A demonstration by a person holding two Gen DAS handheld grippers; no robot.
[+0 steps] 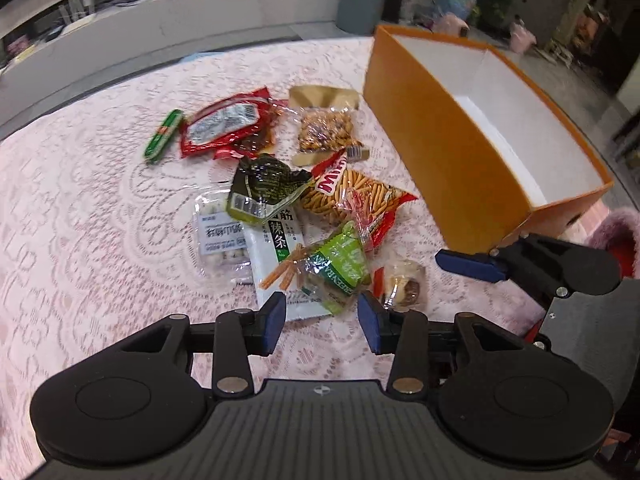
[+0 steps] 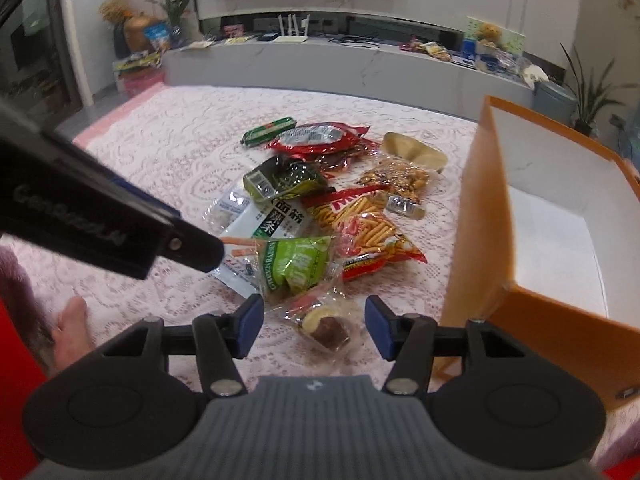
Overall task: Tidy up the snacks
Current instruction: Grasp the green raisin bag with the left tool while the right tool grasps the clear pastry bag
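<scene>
Your snacks lie in a loose pile on the lace-covered tabletop (image 1: 80, 200), just ahead of both claws. Nearest your right claw (image 2: 314, 326) is a clear-wrapped pastry (image 2: 326, 326), lying between its blue pads, which stand wide apart and grip nothing. Just beyond it sits the green raisin packet (image 2: 296, 264), resting on a white spicy-strip pack (image 2: 260, 232). Further ahead of that claw are the red stick-snack bag (image 2: 372, 232), a dark green crumpled packet (image 2: 284, 180), a nut mix bag (image 2: 400, 178), a red sealed pouch (image 2: 320, 140) and, farthest, a green sausage stick (image 2: 270, 131).

Your left claw (image 1: 322, 320) is likewise spread open and empty, with the raisin packet (image 1: 340, 268) just ahead between its pads and the pastry (image 1: 402, 284) slightly to its right. A clear tray of small white balls (image 1: 222, 236) lies ahead and to its left.

The orange box (image 2: 472, 216) stands open to the right of the right claw, close beside the pile, its white interior holding nothing visible. From the left claw it sits ahead and to the right (image 1: 432, 152).
</scene>
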